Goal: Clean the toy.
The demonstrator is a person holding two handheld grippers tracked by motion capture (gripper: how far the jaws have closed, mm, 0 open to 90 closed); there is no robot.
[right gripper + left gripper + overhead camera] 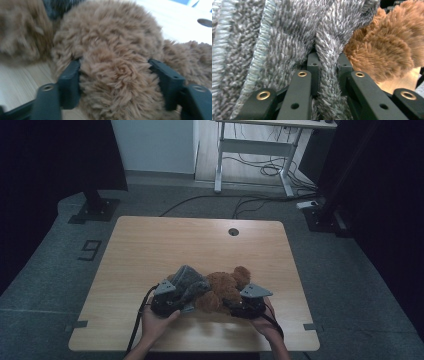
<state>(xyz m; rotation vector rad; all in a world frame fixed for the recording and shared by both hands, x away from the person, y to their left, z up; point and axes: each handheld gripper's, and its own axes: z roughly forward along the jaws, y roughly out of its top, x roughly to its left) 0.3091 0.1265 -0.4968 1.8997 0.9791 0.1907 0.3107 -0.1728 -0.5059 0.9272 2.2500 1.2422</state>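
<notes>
A brown plush teddy bear [225, 287] lies near the front middle of the wooden table [165, 245]. A grey fuzzy cloth [189, 281] is draped against its left side. My left gripper [185, 305] is shut on a fold of the grey cloth [287, 37], which bunches between its jaws [329, 60]; the bear's fur [387, 47] shows just to the right. My right gripper [229, 304] clamps a rounded plush part of the bear [115, 45], with one jaw pressing into the fur on each side [115, 72]. A hand holds each gripper from the table's front edge.
A round cable hole [233, 231] sits near the table's far edge. Behind the table stand a white desk frame [255, 145] with loose cables on the floor, and black stand bases at left [95, 210] and right [325, 217].
</notes>
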